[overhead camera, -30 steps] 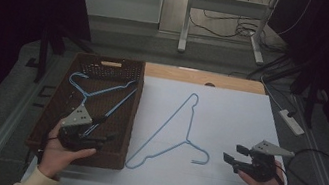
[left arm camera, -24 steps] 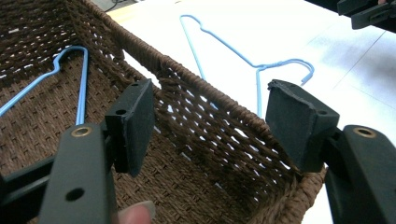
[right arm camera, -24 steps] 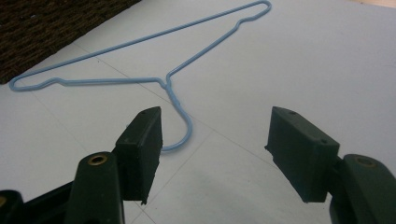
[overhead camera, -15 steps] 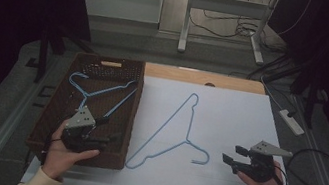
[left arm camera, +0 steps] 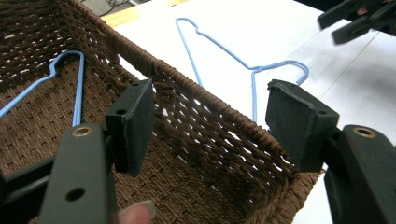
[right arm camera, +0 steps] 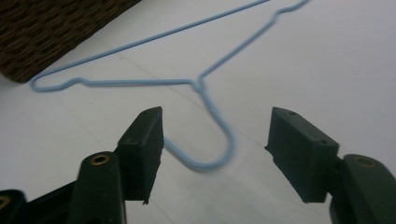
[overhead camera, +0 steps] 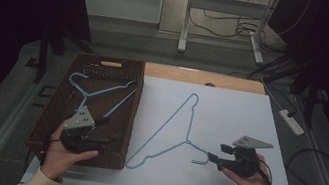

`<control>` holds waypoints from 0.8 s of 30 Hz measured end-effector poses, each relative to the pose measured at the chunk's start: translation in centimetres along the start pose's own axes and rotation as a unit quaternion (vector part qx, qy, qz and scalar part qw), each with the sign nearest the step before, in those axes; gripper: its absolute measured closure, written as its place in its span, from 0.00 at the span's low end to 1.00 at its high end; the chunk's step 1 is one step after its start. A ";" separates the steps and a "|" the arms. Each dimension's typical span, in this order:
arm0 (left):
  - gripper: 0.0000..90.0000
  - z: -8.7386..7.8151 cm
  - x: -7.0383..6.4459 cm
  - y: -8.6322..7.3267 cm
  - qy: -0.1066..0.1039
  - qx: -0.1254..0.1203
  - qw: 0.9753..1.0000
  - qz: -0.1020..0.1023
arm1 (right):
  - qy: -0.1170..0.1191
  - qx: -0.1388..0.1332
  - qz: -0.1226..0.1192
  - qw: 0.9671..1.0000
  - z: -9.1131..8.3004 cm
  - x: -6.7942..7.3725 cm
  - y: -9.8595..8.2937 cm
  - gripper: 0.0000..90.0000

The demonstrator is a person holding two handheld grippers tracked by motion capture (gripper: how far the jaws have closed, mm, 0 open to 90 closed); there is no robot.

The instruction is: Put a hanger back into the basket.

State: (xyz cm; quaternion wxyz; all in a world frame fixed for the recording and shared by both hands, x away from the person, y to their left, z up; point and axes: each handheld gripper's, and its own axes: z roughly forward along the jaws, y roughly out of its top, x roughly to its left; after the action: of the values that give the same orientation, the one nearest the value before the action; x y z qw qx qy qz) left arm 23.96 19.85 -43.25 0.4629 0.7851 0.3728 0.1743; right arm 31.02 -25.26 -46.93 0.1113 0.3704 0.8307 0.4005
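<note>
1. We hold the right tool (overhead camera: 216,158) low over the white sheet (overhead camera: 230,113) on the desk (overhead camera: 175,73), its jaws spread wide and gripping nothing.
2. In the right gripper view, the hook of the blue hanger (right arm camera: 205,88) curls in the gap between our jaws, close to the left one; we cannot tell whether it touches.
3. That hanger (overhead camera: 174,127) lies flat on the sheet, hook end toward our right tool, its far corner up by the wooden strip, its near corner just beside the basket (overhead camera: 56,105).
4. Our left tool (overhead camera: 104,130) sits over the near right corner of the brown woven basket, released too, jaws apart and empty.
5. The left gripper view has the basket's right wall (left arm camera: 219,121) running between our jaws, one jaw inside, one out toward the sheet.
6. A second blue hanger (overhead camera: 96,92) lies inside the basket, toward its far end, well apart from our left tool.
7. Both hands wrap the tool bodies from below.
</note>
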 end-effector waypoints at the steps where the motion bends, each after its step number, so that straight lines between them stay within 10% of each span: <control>1: 0.38 0.0 0.0 0.0 0.000 0.000 1.000 0.000 | 0.000 0.016 -0.004 1.000 1.2 0.8 0.5 0.48; 12: 0.38 -0.5 0.2 0.0 -0.001 -0.007 1.000 -0.002 | 0.050 0.077 0.005 0.996 8.1 4.5 3.9 1.00; 24: 0.38 -0.8 0.3 -0.1 -0.002 -0.009 1.000 -0.003 | 0.070 0.122 -0.004 0.990 13.3 6.7 4.5 1.00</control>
State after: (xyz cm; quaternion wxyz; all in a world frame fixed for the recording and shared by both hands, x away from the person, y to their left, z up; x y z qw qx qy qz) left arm 23.66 20.61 -42.94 0.4712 0.7800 0.3731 0.1746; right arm 35.09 -10.95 -51.57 0.0084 0.3492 0.8806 0.3202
